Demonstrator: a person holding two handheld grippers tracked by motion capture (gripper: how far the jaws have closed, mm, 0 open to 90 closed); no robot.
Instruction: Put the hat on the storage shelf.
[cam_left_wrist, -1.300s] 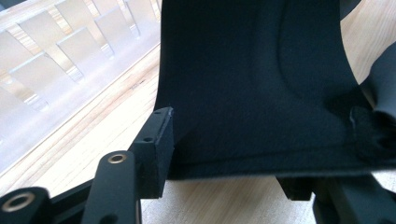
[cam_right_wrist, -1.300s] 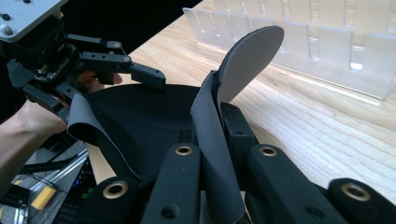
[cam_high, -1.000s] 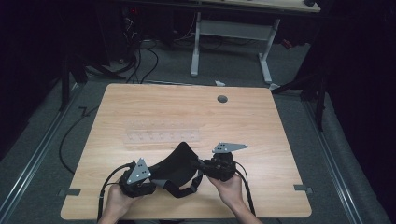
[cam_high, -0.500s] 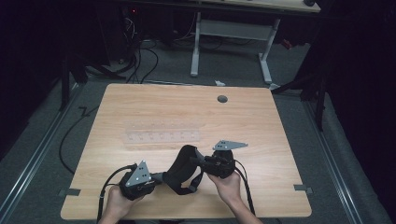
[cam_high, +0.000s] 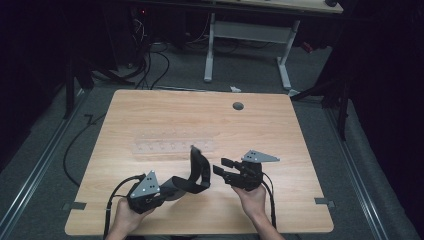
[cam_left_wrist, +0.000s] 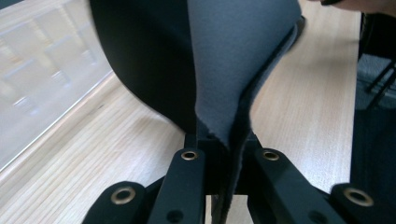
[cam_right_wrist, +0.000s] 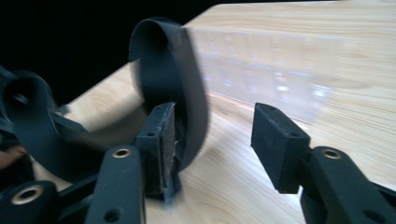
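- One black strap (cam_high: 192, 175), wide and flat, curling up in a loop above the near middle of the bench (cam_high: 150, 115); dark smooth outer face, grey felt-like inner face in the left gripper view (cam_left_wrist: 233, 60).
- Clamped at one end in the left hand-held gripper (cam_high: 165, 187), jaws closed tight on the doubled layers (cam_left_wrist: 227, 154).
- Free at the other end: right hand-held gripper (cam_high: 222, 167) with jaws apart, one pad just beside the strap's standing loop (cam_right_wrist: 168, 79), whether touching or not hard to tell.
- Likely light and limp yet springy, judging by the self-supporting curl; little risk of breakage, some risk of flopping or twisting once let go.
- Probably grippy on the felt side, slicker on the outer face.
- Best taken near an end, across the flat width, both faces pinched; mid-loop hold likely to let it fold.
- Beyond the strap, a clear ridged plastic tray (cam_high: 172, 146) lying flat on the bench.
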